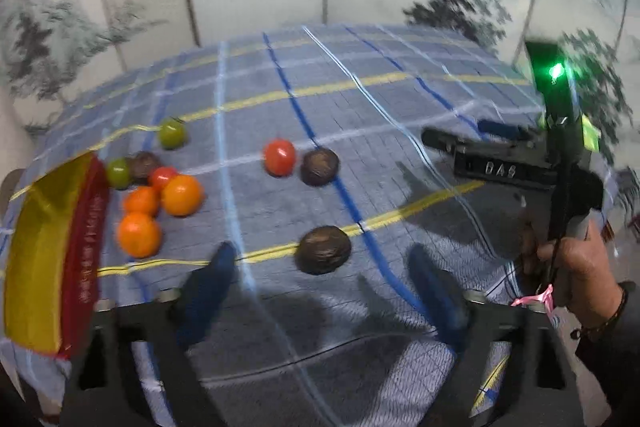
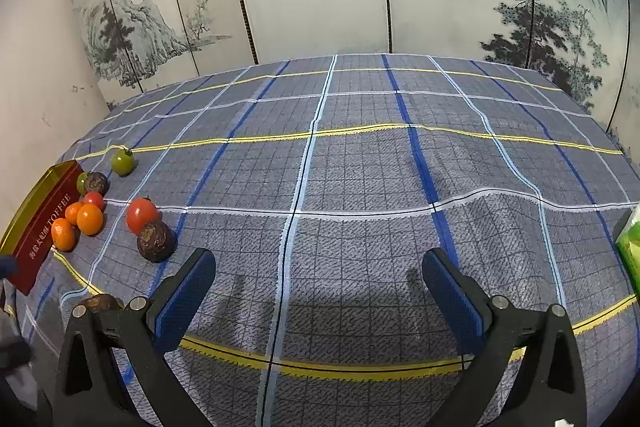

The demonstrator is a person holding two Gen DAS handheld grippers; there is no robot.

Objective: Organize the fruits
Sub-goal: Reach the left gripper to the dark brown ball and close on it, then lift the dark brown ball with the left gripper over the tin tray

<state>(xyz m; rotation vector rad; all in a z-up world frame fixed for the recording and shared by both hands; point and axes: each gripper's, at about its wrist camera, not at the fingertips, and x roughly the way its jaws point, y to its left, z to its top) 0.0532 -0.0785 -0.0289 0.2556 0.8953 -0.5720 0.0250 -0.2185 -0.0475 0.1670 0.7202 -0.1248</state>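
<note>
Left wrist view first, and it's blurred. We see the left gripper (image 1: 320, 267) over the plaid tablecloth (image 1: 400, 107), its blue fingers (image 1: 212, 287) apart and nothing pressed between them. A dark brown fruit (image 1: 323, 250) lies on the cloth just ahead of the tips, in line with the gap but not touched, as far as we can tell. We take the red-and-gold tin (image 1: 52, 247) at the left edge as our landmark. Right beside it sits a cluster: three orange fruits (image 1: 139, 233), a small red one (image 1: 162, 177), a brown one (image 1: 144, 165) and a green one (image 1: 118, 171). A second green tomato (image 1: 172, 133) lies a bit beyond the cluster. Well to the right of the tin, a red tomato (image 1: 280, 157) touches another brown fruit (image 1: 320, 167). Farther right still, a hand (image 1: 576, 267) holds the right gripper (image 1: 460, 143) (pink tie at the handle).

Right wrist view, sharp. The right gripper (image 2: 320, 275) hangs above bare cloth w/ jaws wide apart, holding nothing. The tin (image 2: 44, 223) (it reads TOFFEE) is far left, the fruit cluster (image 2: 84, 217) against its side. The red tomato (image 2: 141, 214) and its brown neighbour (image 2: 156, 241) lie right of the tin, nearer the left finger (image 2: 184, 299). Another brown fruit (image 2: 100, 303) peeks out behind that finger's base. A green pack (image 2: 630, 247) shows at the far right edge, well away from the tin.
</note>
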